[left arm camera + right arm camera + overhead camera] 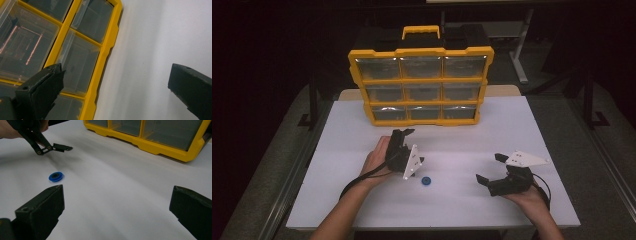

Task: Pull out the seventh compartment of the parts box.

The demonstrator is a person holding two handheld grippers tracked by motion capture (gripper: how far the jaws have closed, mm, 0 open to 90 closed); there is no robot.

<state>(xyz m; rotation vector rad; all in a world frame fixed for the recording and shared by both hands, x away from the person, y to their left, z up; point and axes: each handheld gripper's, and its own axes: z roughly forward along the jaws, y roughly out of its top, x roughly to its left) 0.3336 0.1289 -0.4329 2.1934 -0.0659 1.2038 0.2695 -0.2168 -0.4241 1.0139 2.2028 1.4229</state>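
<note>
A yellow organizer (421, 51) with clear drawers stands upright at the back of the white table (512, 125). A small blue ring (426, 180) lies flat on the table between my two hands. My left gripper (410, 145) is rolled onto its side just left of and behind the ring, open and holding nothing. In the left gripper view it (116, 72) points at the organizer's lower corner (105, 50). My right gripper (489, 167) hovers to the right of the ring, open and holding nothing. In the right gripper view (117, 192) the ring (55, 176) lies ahead and left.
The organizer has a yellow carry handle (421, 31) on top and its base frame (155, 145) rests on the table. A finger of the left gripper (62, 147) shows beyond the ring. Dark floor and table legs surround the table.
</note>
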